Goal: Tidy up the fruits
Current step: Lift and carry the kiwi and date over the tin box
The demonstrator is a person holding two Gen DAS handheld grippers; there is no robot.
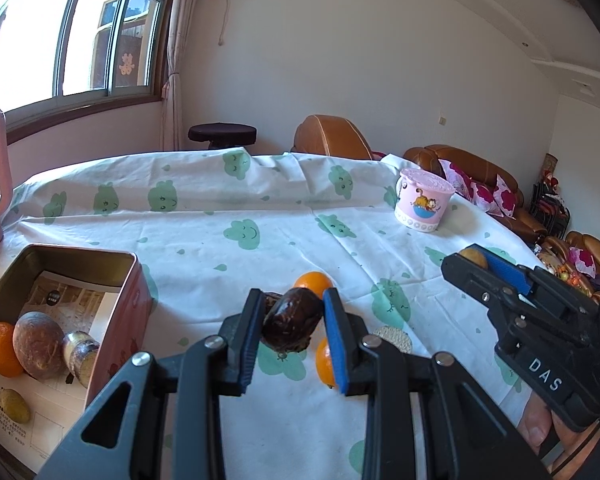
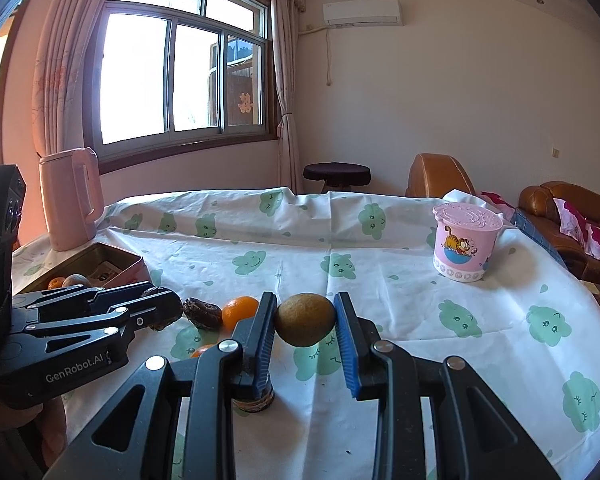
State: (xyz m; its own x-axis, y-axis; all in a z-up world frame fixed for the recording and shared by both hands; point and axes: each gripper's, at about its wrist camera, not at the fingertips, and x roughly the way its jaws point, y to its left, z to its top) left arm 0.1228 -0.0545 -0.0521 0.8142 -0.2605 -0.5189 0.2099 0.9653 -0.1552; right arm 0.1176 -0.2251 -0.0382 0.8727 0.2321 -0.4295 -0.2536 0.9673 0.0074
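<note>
- A home living room, lit by daylight through a wide sliding window (image 2: 180, 80) with pale pink curtains (image 2: 284, 80).
- A white wall-mounted air conditioner (image 2: 362, 12) hangs near the ceiling.
- A brown leather sofa (image 1: 472, 176) carries floral pink cushions (image 1: 484, 192).
- A table under a white cloth printed with green clouds (image 2: 380, 248) holds a pink plastic kettle (image 2: 70, 198) and a lidded pink cartoon-cat cup (image 2: 466, 242).

Right gripper (image 2: 305, 322) fingers closed on a brown-green round fruit (image 2: 305, 319) above the desk (image 2: 420, 320), left gripper (image 2: 162, 306) at left clamping a dark fruit, dark wrinkled fruit (image 2: 202, 312) touching an orange (image 2: 239, 311) on cloth, pink tin (image 2: 112, 266) behind, lidded pink cup (image 2: 466, 242) far right
</note>
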